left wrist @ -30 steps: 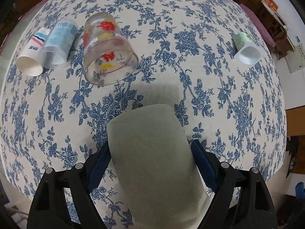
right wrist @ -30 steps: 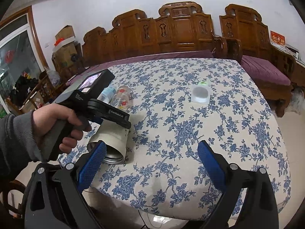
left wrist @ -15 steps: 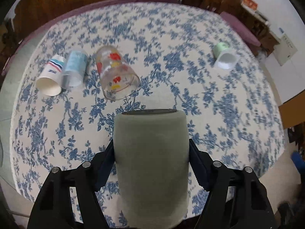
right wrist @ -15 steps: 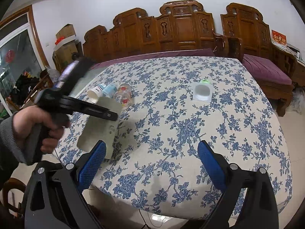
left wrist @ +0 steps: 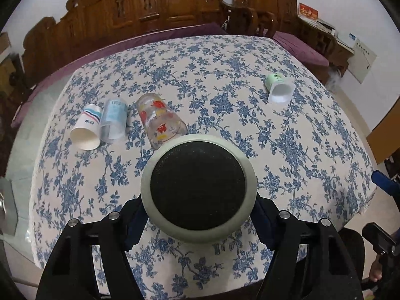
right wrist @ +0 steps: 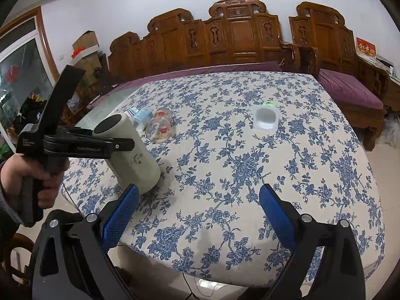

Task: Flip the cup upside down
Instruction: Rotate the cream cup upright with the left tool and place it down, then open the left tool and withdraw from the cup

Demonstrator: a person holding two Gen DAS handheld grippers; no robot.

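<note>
My left gripper is shut on a tall grey-green cup; its dark base faces the left wrist camera. In the right wrist view the cup stands mouth down and tilted, its rim at the table's near left edge, with the left gripper clamped across it. My right gripper is open and empty, held off the table's front edge.
On the floral tablecloth lie a paper cup, a clear plastic cup, a printed glass and a small green-and-white cup. Carved wooden benches stand behind the table.
The left gripper has turned the grey-green cup from lying on its side to mouth down, so its dark base now faces the left camera. The right gripper has stayed still.
</note>
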